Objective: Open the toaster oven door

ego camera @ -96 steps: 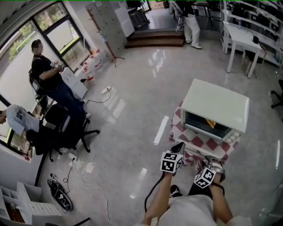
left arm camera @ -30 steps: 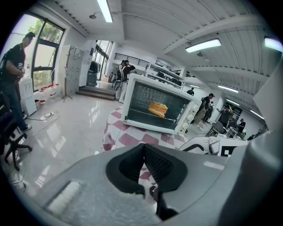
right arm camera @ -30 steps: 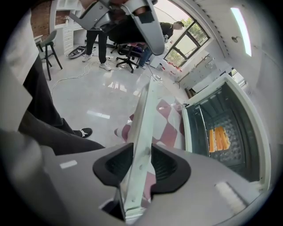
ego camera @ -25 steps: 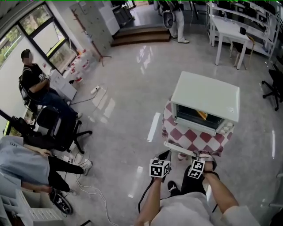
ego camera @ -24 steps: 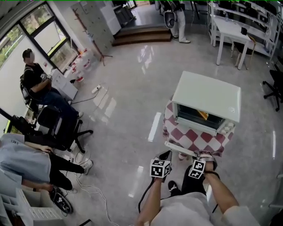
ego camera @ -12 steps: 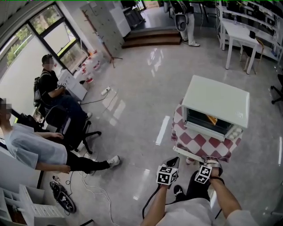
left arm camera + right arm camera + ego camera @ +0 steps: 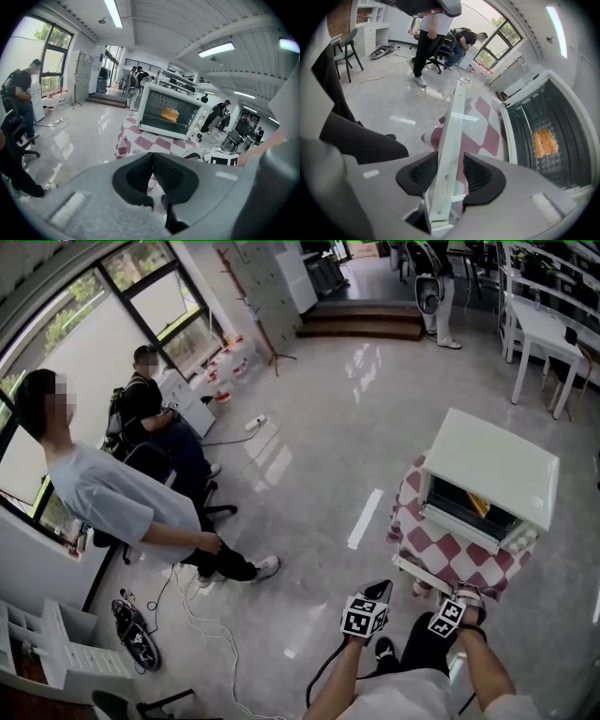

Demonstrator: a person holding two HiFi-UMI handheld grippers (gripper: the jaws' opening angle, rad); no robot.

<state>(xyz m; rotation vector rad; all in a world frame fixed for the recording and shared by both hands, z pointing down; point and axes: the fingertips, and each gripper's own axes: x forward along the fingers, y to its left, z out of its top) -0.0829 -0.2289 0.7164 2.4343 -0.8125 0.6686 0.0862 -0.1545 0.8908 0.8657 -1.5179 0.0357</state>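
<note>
Nearest the camera, the left gripper [image 7: 152, 158] is empty, its fingers [image 7: 136, 174] pressed together. Beside it, the right gripper [image 7: 450, 164] points steeply down over the free edge of the toaster oven door [image 7: 457, 108]. Its fingers [image 7: 423, 174] are spread and have just been opening; the door edge stands between them, and the pads are not pressing on it. The door is swung down and open, jutting towards the person from the white toaster oven [image 7: 492, 470]. The oven sits on a bench [image 7: 450, 554] draped in red-and-white checked cloth, with orange food [image 7: 544, 143] on its rack. Farther off on the glossy floor [image 7: 309, 427], one person stands [image 7: 103, 493] and another sits [image 7: 155, 423] by the windows.
</note>
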